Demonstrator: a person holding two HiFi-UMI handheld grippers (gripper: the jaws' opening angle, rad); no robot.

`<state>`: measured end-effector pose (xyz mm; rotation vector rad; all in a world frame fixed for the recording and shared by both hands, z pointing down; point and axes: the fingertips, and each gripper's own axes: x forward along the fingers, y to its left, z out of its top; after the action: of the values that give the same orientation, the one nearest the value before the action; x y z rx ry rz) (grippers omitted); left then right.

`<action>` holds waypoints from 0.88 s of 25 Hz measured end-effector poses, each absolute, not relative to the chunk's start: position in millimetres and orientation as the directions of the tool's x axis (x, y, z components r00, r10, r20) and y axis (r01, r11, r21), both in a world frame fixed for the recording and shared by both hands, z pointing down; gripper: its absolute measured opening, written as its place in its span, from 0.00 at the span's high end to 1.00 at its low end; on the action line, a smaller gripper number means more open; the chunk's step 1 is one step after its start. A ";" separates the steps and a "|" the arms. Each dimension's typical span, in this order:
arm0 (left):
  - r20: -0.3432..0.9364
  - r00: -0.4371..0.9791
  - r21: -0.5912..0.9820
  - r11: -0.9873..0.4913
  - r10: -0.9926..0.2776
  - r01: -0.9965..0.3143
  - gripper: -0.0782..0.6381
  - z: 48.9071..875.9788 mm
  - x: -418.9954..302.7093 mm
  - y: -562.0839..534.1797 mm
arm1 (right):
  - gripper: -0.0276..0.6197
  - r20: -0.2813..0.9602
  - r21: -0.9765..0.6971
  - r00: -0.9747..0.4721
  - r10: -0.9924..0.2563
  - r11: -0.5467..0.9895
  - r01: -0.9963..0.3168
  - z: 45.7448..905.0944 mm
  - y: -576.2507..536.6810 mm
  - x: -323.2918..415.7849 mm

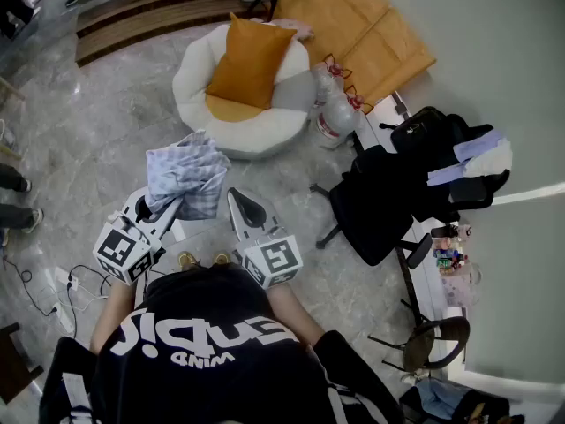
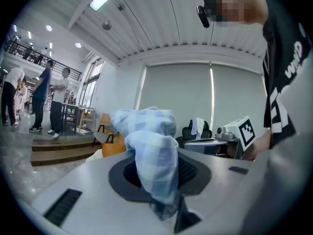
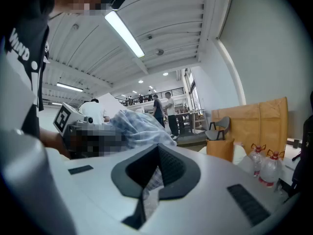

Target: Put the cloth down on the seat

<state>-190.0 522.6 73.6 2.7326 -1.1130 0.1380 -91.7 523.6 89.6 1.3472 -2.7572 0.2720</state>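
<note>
A blue checked cloth (image 1: 187, 175) hangs bunched in the air, short of the seat. My left gripper (image 1: 168, 205) is shut on its lower left part; in the left gripper view the cloth (image 2: 149, 146) rises out of the closed jaws (image 2: 159, 180). My right gripper (image 1: 237, 196) sits beside the cloth's lower right edge, and a strip of checked fabric (image 3: 152, 180) fills its narrow jaw slit (image 3: 154, 177). The seat (image 1: 196, 71) is a round white pouf with an orange cushion (image 1: 249, 60) on it, on the floor ahead of both grippers.
Two water bottles (image 1: 335, 113) stand right of the seat. A black office chair (image 1: 381, 203) draped with clothes is at the right, beside a desk. Brown boards (image 1: 362, 25) lie behind the seat. Wooden steps (image 1: 141, 11) run across the back, and cables (image 1: 53, 283) trail on the floor at the left.
</note>
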 end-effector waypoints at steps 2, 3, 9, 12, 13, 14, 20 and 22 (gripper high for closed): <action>0.156 0.713 0.139 -0.700 -0.683 -0.701 0.76 73.7 -187.9 526.4 | 0.93 0.130 -0.131 -0.621 -0.773 0.607 -0.784 89.1 526.5 -90.3; 0.156 0.713 0.140 -0.699 -0.684 -0.702 0.76 73.3 -186.9 528.1 | 0.93 0.129 -0.131 -0.621 -0.773 0.608 -0.783 88.9 527.9 -89.2; 0.159 0.709 0.145 -0.694 -0.687 -0.705 0.76 72.2 -183.7 535.7 | 0.93 0.121 -0.141 -0.622 -0.774 0.607 -0.782 86.3 533.6 -81.4; 0.165 0.704 0.144 -0.689 -0.691 -0.710 0.76 73.2 -179.9 539.3 | 0.93 0.113 -0.151 -0.645 -0.756 0.628 -0.763 83.5 539.3 -78.4; 0.165 0.702 0.145 -0.687 -0.693 -0.712 0.76 73.2 -178.4 540.9 | 0.93 0.112 -0.150 -0.649 -0.752 0.633 -0.760 83.0 541.4 -76.8; 0.163 0.701 0.146 -0.685 -0.694 -0.713 0.76 73.2 -176.9 542.6 | 0.93 0.111 -0.150 -0.652 -0.750 0.636 -0.757 82.7 543.3 -75.0; 0.161 0.692 0.147 -0.676 -0.704 -0.722 0.76 75.3 -163.7 551.4 | 0.93 0.114 -0.160 -0.656 -0.746 0.638 -0.754 84.4 551.1 -60.2; 0.157 0.687 0.151 -0.670 -0.710 -0.727 0.76 76.5 -158.9 554.3 | 0.93 0.115 -0.157 -0.660 -0.742 0.643 -0.750 85.6 554.3 -54.7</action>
<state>-158.9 554.3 76.5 2.6964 -1.1627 0.1258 -54.7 554.3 85.6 1.2769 -2.8109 0.2973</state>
